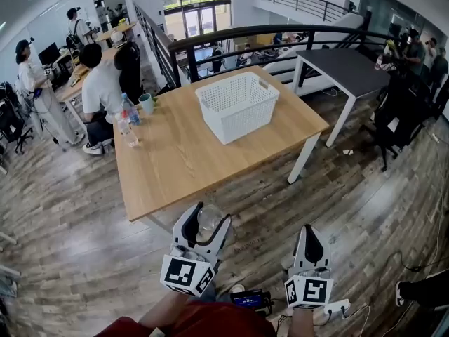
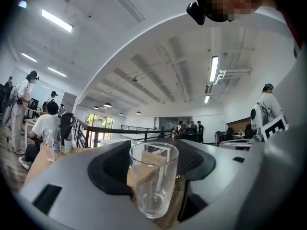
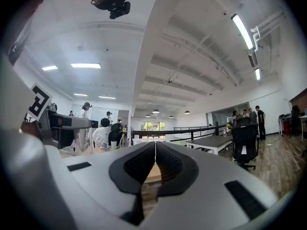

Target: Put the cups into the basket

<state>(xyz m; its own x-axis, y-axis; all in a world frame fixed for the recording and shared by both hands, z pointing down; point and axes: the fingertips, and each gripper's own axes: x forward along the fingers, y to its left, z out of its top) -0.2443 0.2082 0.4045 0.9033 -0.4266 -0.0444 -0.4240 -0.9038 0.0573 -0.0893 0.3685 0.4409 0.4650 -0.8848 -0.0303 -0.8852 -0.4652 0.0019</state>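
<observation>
Head view, left claw: The left claw (image 1: 209,215) is gripping a clear glass cup (image 1: 208,225) between its two jaws. It is holding the cup upright, probably so the cup is not slipping out while it is being carried.
Head view, right claw: The right claw (image 1: 312,239) is sitting just beside the left claw, over the floor. It is not carrying anything.
Head view, basket: The white basket (image 1: 238,121) is standing on the worktop (image 1: 182,156), well ahead of both claws. No cup is showing inside it.
Head view, other cup: A green cup (image 1: 146,103) is waiting far ahead and to the left of the left claw, beside two bottles (image 1: 128,121).
Left gripper view, cup: The cup is standing between the black pads with its open top pointing up. Nothing is showing inside it.
Left gripper view, job: I think the cup is heading for the basket, so the claw is needing to go forward over the worktop.
Right gripper view, jaws: The two jaws are pressing together, with nothing between them. The basket is showing small and far ahead.
</observation>
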